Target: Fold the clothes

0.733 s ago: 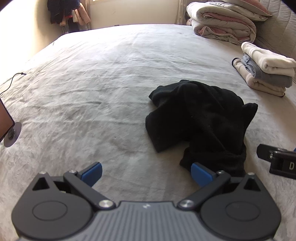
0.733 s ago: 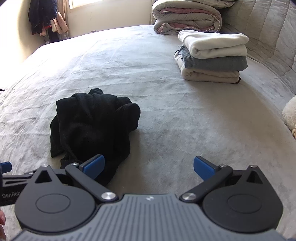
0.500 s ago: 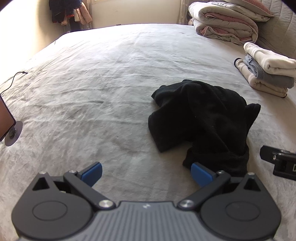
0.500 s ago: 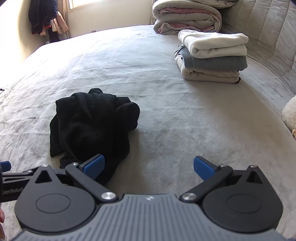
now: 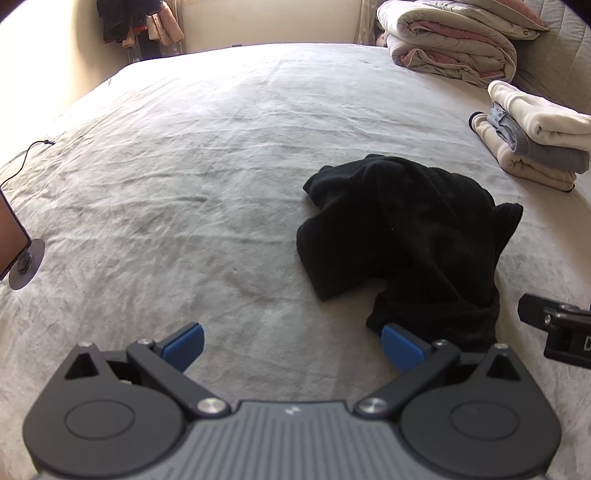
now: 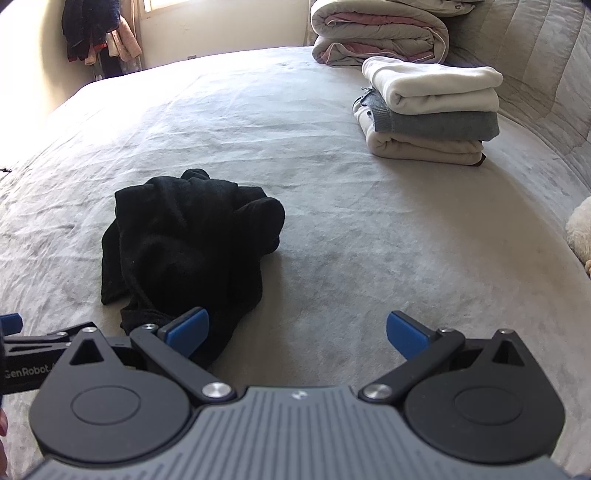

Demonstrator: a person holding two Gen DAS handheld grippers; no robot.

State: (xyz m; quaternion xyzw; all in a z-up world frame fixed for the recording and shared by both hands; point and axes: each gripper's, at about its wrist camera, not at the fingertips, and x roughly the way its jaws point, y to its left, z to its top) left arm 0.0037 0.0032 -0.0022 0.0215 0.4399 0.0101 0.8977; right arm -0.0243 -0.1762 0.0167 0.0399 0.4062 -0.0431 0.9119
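A: Both tools spread wide, nothing between the pads. Left gripper [image 5: 291, 345] hangs over bare sheet, its right-hand pad just at the near hem of the black garment [image 5: 406, 236]. Right gripper [image 6: 297, 334] sits the other side, left-hand pad over the same near edge.

B: Where's the garment lying?

A: Crumpled in one heap on the grey bed [image 5: 184, 184], mid-mattress, well apart from the folded stack [image 6: 428, 114] by the headboard side.

B: Risks, as you judge them?

A: Black on black, so folds are hard to read. A pinch could take two layers at once, and lifting would then drag the lump instead of opening it. The pads could also catch the sheet with the cloth. With both tools this near, they might knock together

B: Count?

A: One loose garment. Three folded pieces in the stack: cream on top, grey-blue in the middle, beige beneath. One rolled duvet [image 6: 380, 33] behind it. Two grippers. Hanging clothes [image 6: 99, 33] at the far wall, number not clear
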